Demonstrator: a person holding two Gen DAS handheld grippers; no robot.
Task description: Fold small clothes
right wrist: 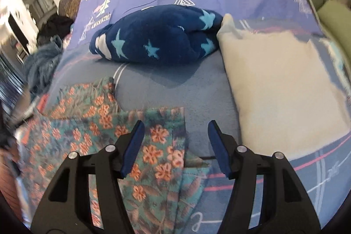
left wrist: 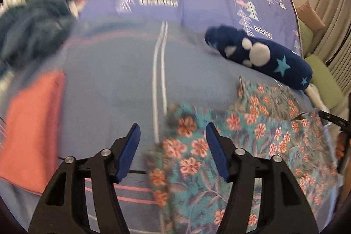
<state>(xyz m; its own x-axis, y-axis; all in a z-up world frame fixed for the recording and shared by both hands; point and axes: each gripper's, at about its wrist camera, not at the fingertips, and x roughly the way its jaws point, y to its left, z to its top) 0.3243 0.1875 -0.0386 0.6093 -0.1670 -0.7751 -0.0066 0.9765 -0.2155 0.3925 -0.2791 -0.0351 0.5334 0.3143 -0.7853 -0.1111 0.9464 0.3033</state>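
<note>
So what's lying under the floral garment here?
The floral garment lies spread on the grey-blue striped blanket, which shows all around it. Whatever the fabric covers directly beneath, including any folded layer, can't be seen.

left view motion-blurred: clothes pile (left wrist: 33, 30) at left edge smeared, items unreadable. floral garment (left wrist: 230, 157) runs under the left claw (left wrist: 173, 150) and off the bottom edge. cream cloth (right wrist: 285, 91) cut by right edge.

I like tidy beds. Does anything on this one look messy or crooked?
Yes. The flowery cloth lies rumpled and uneven on the bed, one part sticking out farther than the other. At the far left edge, a fuzzy teal heap sits bunched up. The cream piece looks neatly flat.
</note>
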